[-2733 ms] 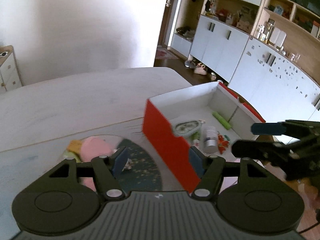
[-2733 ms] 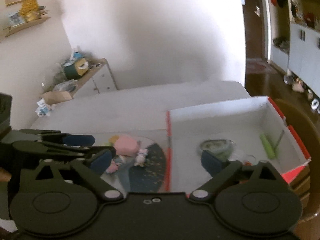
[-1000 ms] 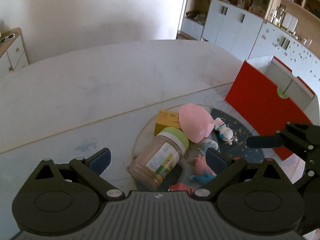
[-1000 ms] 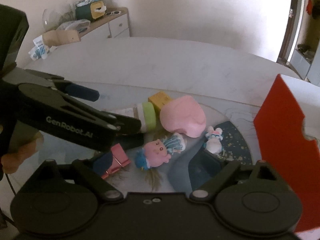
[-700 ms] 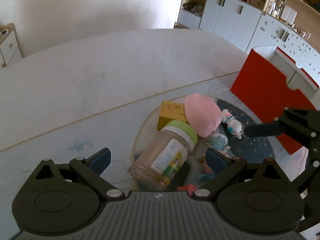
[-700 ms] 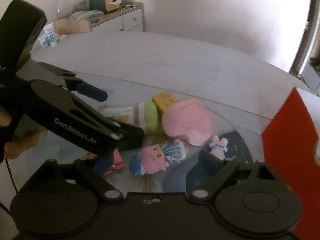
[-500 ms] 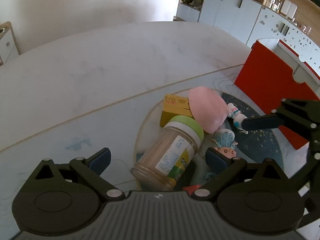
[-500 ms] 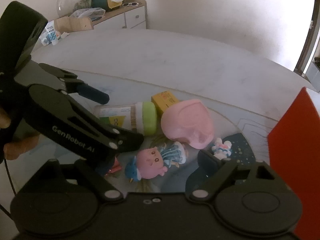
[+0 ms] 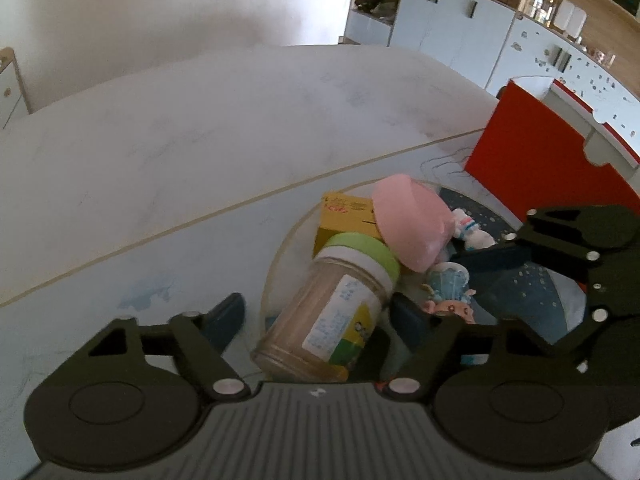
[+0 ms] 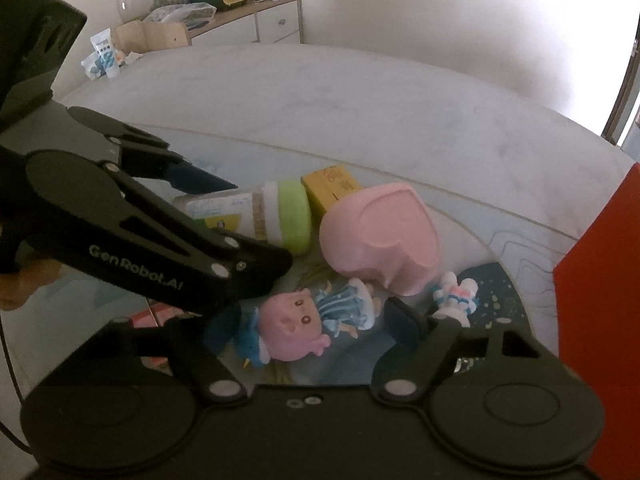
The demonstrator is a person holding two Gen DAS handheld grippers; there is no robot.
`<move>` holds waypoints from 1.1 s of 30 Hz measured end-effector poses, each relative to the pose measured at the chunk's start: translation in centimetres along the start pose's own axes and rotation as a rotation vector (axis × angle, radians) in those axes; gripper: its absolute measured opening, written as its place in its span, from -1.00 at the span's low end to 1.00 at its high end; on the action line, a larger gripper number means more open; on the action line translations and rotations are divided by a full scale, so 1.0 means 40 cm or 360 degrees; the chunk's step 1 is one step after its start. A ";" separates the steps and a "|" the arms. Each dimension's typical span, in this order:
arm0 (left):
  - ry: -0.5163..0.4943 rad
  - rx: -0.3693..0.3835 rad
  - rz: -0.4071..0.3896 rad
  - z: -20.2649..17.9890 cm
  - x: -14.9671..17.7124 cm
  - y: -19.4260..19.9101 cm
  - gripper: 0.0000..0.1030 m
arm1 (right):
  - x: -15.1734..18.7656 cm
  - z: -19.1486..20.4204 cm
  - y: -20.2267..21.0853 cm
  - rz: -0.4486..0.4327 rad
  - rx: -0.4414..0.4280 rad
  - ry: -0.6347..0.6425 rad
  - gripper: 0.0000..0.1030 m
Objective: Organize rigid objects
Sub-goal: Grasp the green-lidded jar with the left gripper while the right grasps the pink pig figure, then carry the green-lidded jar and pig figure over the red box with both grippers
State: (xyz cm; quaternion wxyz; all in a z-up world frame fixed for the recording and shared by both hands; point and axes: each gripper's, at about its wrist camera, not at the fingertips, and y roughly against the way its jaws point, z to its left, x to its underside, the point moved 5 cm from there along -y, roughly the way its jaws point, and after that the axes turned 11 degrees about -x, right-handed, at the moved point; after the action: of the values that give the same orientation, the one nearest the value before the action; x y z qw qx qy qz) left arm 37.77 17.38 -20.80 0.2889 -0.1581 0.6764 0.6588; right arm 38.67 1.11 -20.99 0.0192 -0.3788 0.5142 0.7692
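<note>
Only the right wrist view shows the doll's (image 10: 294, 330) face.

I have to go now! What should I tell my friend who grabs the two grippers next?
Left gripper: jaws closing around the jar with the green lid, which lies on its side; no firm grip shown yet.
Right gripper: jaws closing around the pink-headed doll, not clamped yet.
Also in the pile: pink heart-shaped box, yellow box, small white figurine.
Red box stands to the right.
Done: nothing from this pile moved.
Left: grip, carry things to the red box.
</note>
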 end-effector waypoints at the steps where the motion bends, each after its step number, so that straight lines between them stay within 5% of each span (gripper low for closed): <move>1: -0.0011 0.0006 -0.0003 -0.004 0.000 0.002 0.31 | 0.000 0.001 0.000 -0.0002 -0.0001 0.0002 0.51; 11: -0.0026 0.0016 0.0006 -0.016 -0.005 0.012 -0.11 | 0.005 0.002 0.007 -0.0010 0.0013 -0.0027 0.43; 33: 0.0084 -0.0026 -0.0028 -0.018 -0.003 0.120 -0.19 | 0.001 0.038 0.261 -0.0182 0.0140 -0.0208 0.43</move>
State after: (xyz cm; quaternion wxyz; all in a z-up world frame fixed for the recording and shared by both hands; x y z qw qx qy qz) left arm 34.88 17.05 -16.89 0.2754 -0.1838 0.6771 0.6572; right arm 33.43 -2.57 -12.63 0.1131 -0.3554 0.5226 0.7667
